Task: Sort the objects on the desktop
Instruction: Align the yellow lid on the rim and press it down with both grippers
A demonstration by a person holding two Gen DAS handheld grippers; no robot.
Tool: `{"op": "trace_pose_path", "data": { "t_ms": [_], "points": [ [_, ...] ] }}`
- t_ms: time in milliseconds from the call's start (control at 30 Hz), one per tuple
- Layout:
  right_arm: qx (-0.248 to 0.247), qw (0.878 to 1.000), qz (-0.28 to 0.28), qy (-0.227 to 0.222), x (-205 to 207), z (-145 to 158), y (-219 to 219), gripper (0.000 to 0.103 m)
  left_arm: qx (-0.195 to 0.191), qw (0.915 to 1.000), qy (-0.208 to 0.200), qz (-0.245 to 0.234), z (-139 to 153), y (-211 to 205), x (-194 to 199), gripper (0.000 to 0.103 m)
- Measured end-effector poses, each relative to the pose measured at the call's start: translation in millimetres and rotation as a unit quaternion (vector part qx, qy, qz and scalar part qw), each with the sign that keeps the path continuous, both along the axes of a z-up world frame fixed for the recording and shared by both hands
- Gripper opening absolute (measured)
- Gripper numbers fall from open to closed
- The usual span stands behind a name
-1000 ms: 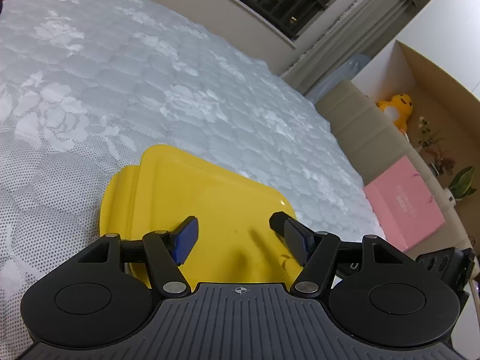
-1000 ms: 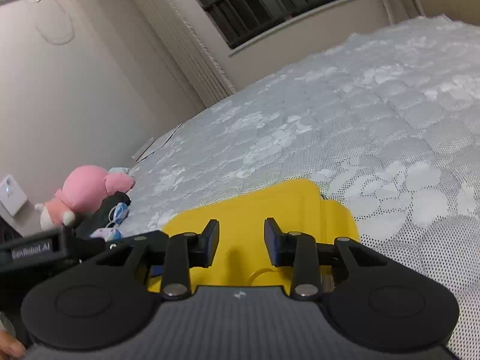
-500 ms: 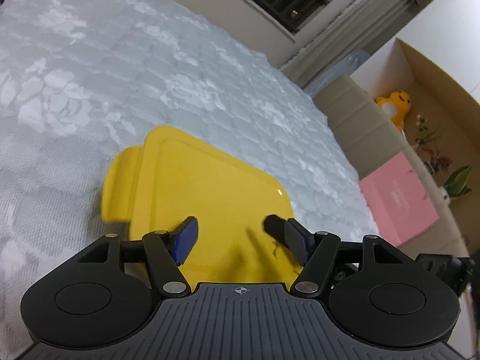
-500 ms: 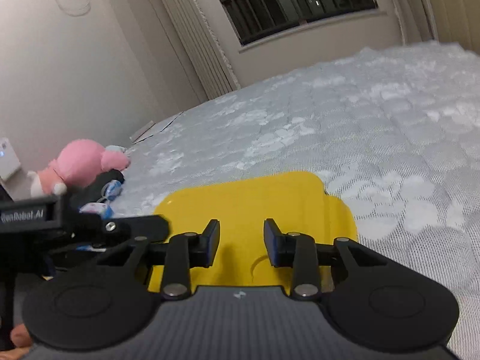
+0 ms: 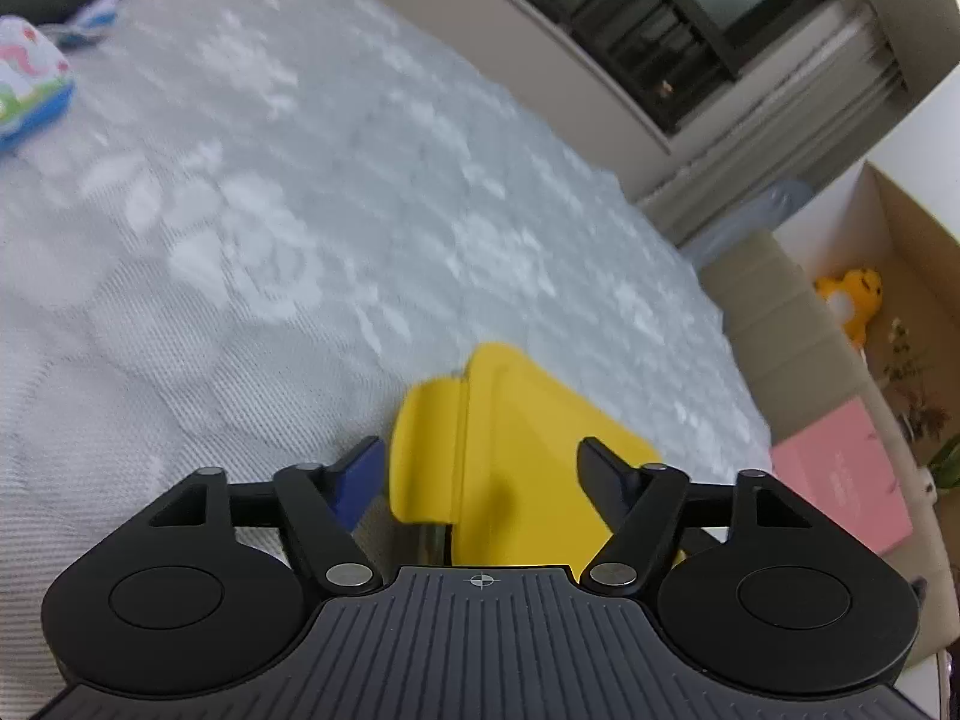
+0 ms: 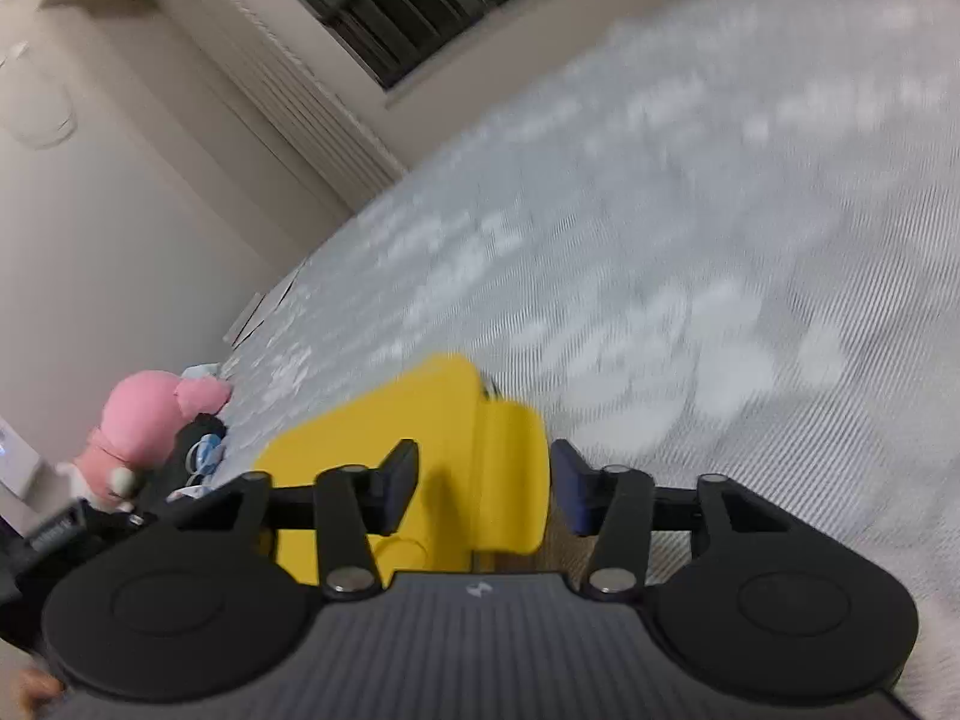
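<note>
Two grippers, left gripper (image 5: 483, 468) and right gripper (image 6: 483, 483), jaws spread over one yellow lid (image 5: 516, 438).

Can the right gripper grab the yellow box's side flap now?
Probably yes. The right gripper is open, and the yellow box's side flap sits right between its fingers, with nothing blocking it. The picture is blurry, though.

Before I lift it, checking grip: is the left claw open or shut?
Open: the left claw has its fingers spread wide, straddling the yellow lid without pinching it.
</note>
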State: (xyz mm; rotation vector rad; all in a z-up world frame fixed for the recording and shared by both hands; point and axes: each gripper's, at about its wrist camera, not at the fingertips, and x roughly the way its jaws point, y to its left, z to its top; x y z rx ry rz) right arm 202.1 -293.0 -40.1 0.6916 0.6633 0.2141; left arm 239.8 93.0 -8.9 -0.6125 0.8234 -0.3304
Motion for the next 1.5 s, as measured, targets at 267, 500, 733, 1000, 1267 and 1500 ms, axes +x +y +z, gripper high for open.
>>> {"op": "trace_pose_path", "data": {
  "t_ms": [267, 500, 733, 1000, 1267, 1500],
  "points": [
    [-0.049, 0.995, -0.023, -0.08, -12, 11, 6, 0.043, 0.082, 0.9963, -0.023, -0.007, 5, -25, -7, 0.062],
    [-0.066, 0.997, -0.008, -0.042, -4, 3, 16, 0.045, 0.116, 0.993, -0.016, -0.014, 2, -30, -6, 0.064],
    [-0.092, 0.995, 0.0, -0.041, -9, 6, 23, 0.048, 0.131, 0.9905, -0.034, -0.023, -3, -40, -4, 0.075],
    [-0.096, 0.995, -0.002, -0.042, -10, 5, 25, 0.049, 0.134, 0.99, -0.037, -0.022, 1, -40, -6, 0.073],
    [-0.114, 0.991, -0.035, -0.061, -19, 18, 21, 0.05, 0.075, 0.9946, -0.071, 0.017, 22, -10, -18, 0.074],
    [-0.073, 0.991, -0.009, -0.114, -36, 32, 27, 0.048, -0.042, 0.9967, -0.047, -0.049, 20, -2, -12, 0.075]
  ]
}}
